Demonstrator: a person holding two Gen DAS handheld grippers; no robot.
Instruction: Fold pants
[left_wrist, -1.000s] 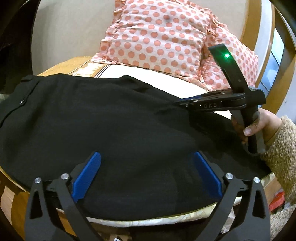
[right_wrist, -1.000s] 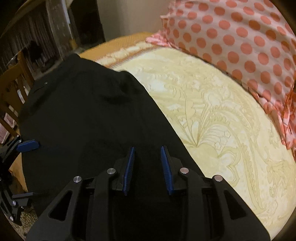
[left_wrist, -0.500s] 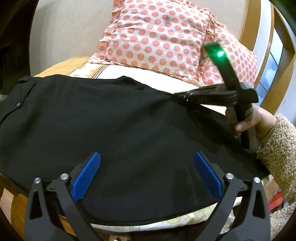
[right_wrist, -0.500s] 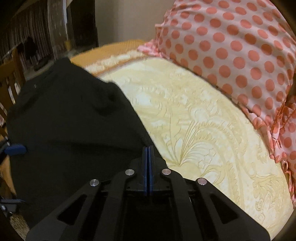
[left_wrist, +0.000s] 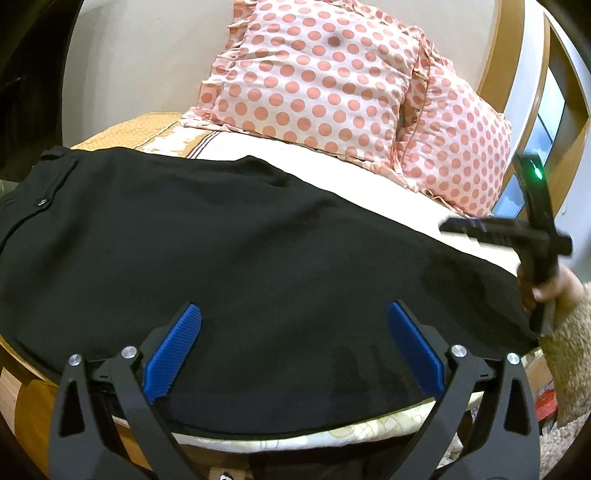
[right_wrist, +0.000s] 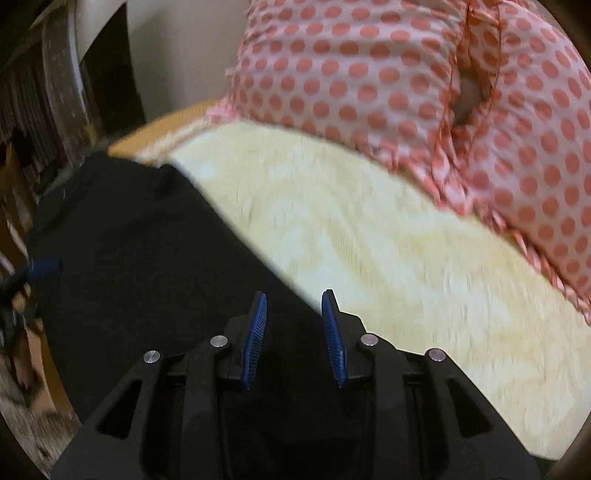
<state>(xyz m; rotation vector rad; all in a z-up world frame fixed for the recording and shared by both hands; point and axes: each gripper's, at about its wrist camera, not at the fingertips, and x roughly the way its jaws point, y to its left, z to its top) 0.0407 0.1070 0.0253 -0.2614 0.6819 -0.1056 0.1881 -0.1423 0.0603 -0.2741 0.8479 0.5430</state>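
we are holding the left gripper (left_wrist: 293, 334) at the bottom of its frame, its blue pads (left_wrist: 173, 347) spread wide apart over the near edge of the black pants (left_wrist: 240, 254), gripping nothing. the pants are lying flat across the middle of the frame on the cream bedspread (right_wrist: 369, 236), with the buttoned waistband at the far left. the right gripper (right_wrist: 293, 319) is sitting at the bottom centre of its own blurred view, its jaws parted by a modest gap, nothing between them, hanging over the far edge of the pants where black cloth meets bedspread. two polka-dot pillows (left_wrist: 325, 70) are filling the upper part of both views. in the left view the right gripper is showing at the right edge, blurred.
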